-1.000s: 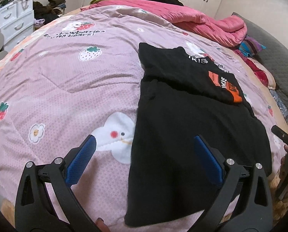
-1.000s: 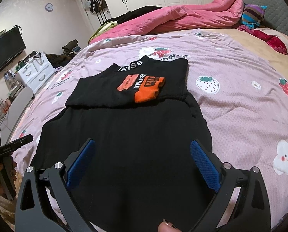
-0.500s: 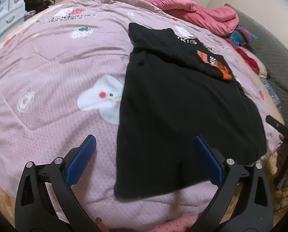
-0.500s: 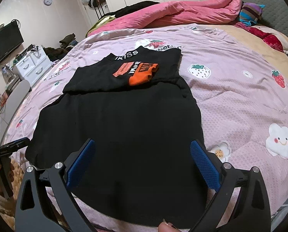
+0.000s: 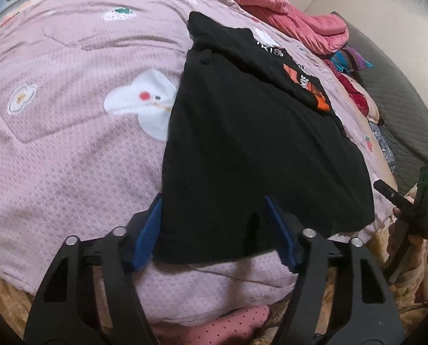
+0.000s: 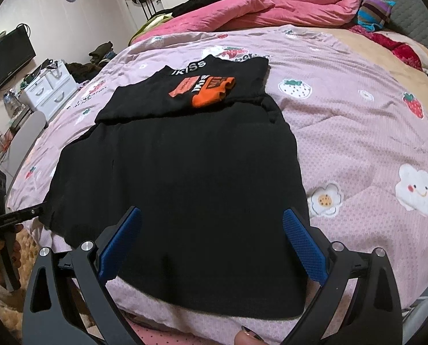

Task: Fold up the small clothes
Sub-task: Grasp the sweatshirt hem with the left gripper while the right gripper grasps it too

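Black garment lies flat, top folded down showing orange print; both jaws spread wide.

Black garment, orange print; pink strawberry-patterned bedspread; blue-padded tongs

Both grippers hang at the near hem of the black garment. The left gripper stands with its blue pads apart over the hem's left corner. The right gripper is spread wide above the hem's right part, a fingertip below it.
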Motion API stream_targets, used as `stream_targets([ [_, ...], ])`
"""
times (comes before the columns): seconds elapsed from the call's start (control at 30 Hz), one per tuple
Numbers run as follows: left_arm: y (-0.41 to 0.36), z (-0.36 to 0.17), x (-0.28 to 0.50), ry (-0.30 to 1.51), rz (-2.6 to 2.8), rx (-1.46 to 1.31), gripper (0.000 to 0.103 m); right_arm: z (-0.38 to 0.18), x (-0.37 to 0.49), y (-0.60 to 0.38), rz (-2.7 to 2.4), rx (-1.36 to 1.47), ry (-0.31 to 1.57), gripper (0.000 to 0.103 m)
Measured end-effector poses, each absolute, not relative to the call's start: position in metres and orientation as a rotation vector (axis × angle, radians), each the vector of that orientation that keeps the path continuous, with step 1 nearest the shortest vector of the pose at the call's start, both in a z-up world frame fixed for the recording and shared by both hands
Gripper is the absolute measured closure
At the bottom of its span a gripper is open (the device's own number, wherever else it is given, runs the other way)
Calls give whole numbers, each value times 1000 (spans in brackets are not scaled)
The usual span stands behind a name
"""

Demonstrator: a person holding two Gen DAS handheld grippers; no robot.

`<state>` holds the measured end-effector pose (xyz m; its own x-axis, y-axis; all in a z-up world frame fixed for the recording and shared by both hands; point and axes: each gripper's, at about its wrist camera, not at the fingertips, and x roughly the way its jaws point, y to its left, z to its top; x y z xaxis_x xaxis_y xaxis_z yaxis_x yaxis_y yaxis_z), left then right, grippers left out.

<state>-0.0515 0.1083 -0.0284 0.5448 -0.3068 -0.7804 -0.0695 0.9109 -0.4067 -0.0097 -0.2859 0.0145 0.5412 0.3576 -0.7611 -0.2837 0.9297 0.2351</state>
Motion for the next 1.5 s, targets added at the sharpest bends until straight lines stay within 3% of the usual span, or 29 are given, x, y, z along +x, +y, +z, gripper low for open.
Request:
stream_targets([
  [0.13,110,-27,-56,991,-142,-403,67,9,-15,-293,390,86,958,5],
  [0.23,115,-28,-56,992,-140,-414,74,5,-19,-298,394,80,984,5],
  [0.63,120,-31,-56,1000,-148,-417,74,-3,-28,-332,360,155,1043,6],
  [0.93,118,-33,-53,1010,-140,-410,72,-17,-31,-339,388,170,1045,28],
  [1.03,118,-34,-51,1014,-149,-419,68,-19,-36,-339,377,122,1016,44],
  [1.1,116,-35,-50,1015,-150,-415,65,-19,-39,-337,386,87,1005,60],
  [1.2,112,-34,-49,1014,-154,-421,56,-15,-43,-329,410,28,999,75],
  [1.3,109,-33,-48,1017,-149,-401,55,-9,-47,-325,410,-15,979,85],
  [1.4,107,-33,-47,1018,-151,-385,55,-1,-47,-327,416,6,953,94],
  [1.5,108,-31,-47,1024,-159,-388,58,15,-52,-325,478,42,903,95],
])
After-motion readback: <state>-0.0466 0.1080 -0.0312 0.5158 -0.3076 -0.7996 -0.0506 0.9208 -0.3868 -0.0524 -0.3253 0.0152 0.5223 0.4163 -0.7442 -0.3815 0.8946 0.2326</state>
